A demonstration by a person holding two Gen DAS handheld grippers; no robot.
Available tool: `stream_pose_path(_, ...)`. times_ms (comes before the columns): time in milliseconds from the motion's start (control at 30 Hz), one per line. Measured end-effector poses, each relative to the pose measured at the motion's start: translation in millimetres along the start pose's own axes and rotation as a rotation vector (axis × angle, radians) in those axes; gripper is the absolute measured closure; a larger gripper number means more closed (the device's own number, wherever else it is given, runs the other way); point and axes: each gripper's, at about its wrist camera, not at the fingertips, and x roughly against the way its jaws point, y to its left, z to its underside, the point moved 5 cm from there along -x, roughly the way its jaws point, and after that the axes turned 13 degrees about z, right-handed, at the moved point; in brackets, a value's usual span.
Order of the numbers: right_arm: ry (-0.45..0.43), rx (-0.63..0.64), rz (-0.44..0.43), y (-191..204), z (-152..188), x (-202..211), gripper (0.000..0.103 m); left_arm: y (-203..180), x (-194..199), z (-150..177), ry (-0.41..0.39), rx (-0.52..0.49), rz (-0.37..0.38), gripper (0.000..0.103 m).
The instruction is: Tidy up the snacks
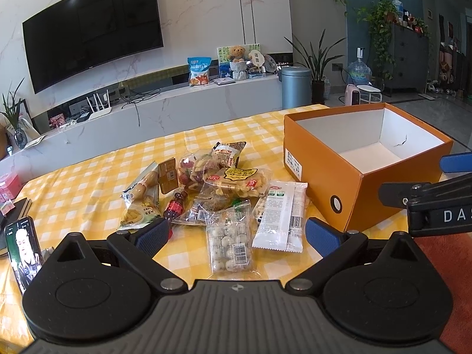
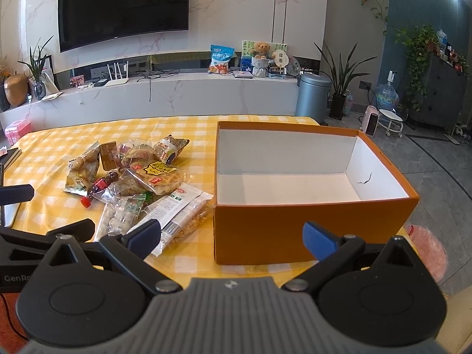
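A pile of snack packets [image 1: 218, 188] lies on the yellow checked tablecloth [image 1: 88, 183]; it also shows in the right wrist view [image 2: 138, 177]. It includes a clear pack of white balls [image 1: 230, 242], a white-labelled packet [image 1: 281, 215] and a small cola bottle [image 1: 176, 205]. An empty orange box [image 1: 348, 183] with a white inside stands to the right [image 2: 295, 224]. My left gripper [image 1: 237, 234] is open and empty, above the front of the pile. My right gripper [image 2: 233, 237] is open and empty, in front of the box's near wall.
A phone [image 1: 25, 250] showing a video leans at the table's left edge, beside dark books [image 1: 17, 209]. A pink box [image 2: 17, 129] sits at the far left. The right gripper's fingers [image 1: 454, 162] reach in at the right of the left wrist view. A TV console stands beyond the table.
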Motion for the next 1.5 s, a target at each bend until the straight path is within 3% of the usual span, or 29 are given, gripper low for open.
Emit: stream_pose_path(1500, -0.006, 0.004, 0.005, 0.4, -0.3, 1.5, 0.003, -6.2, -2.2, 4.2, 0.01, -0.005, 0.019, 0.0)
